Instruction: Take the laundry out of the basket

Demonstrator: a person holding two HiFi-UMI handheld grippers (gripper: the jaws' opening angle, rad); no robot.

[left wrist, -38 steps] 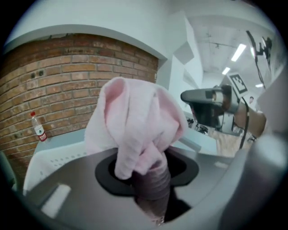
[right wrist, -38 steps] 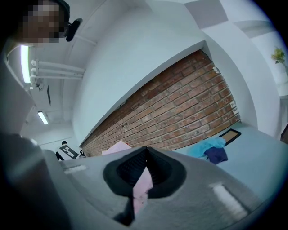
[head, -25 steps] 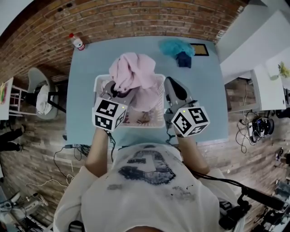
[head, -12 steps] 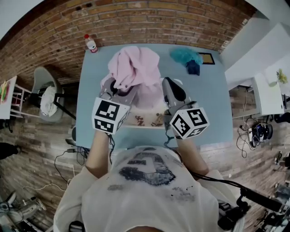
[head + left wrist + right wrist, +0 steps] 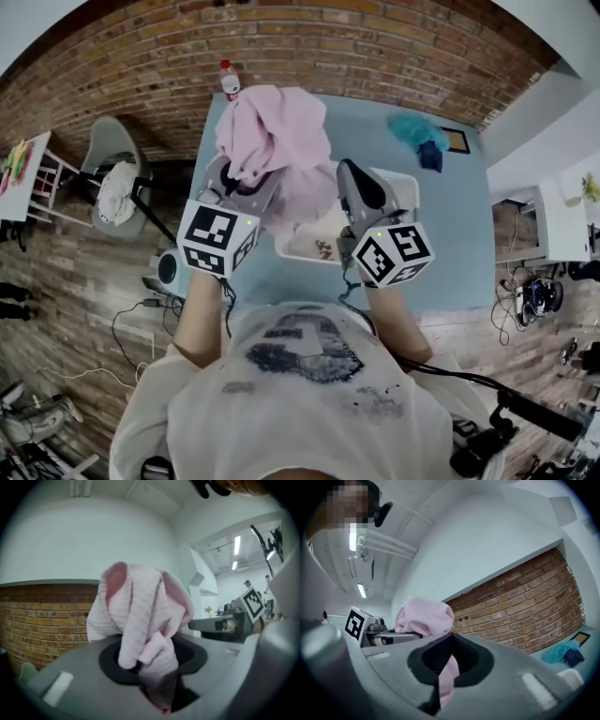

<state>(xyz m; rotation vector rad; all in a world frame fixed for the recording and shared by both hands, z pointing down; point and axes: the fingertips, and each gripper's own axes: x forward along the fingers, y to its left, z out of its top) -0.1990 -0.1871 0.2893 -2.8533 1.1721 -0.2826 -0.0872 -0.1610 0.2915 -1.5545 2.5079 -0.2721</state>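
Note:
A pink garment point(image 5: 274, 139) hangs bunched in the air above the blue table point(image 5: 375, 127), held by both grippers. My left gripper point(image 5: 232, 180) is shut on a thick fold of it, and in the left gripper view the pink garment point(image 5: 140, 620) fills the space between the jaws of that left gripper point(image 5: 152, 670). My right gripper point(image 5: 349, 178) is shut on a thin strip of the pink garment point(image 5: 446, 677) at the cloth's right side. The white laundry basket point(image 5: 405, 184) stands on the table below and to the right, partly hidden by the right gripper.
A teal cloth point(image 5: 415, 131) and a dark blue cloth point(image 5: 431, 156) lie at the table's far right. A bottle point(image 5: 228, 79) stands at the far left corner by the brick wall. A grey chair point(image 5: 114, 178) stands left of the table. Cables lie on the wooden floor.
Both grippers have lifted the pink garment up and to the left, out of the basket. The basket now shows to the right of the cloth instead of under it.

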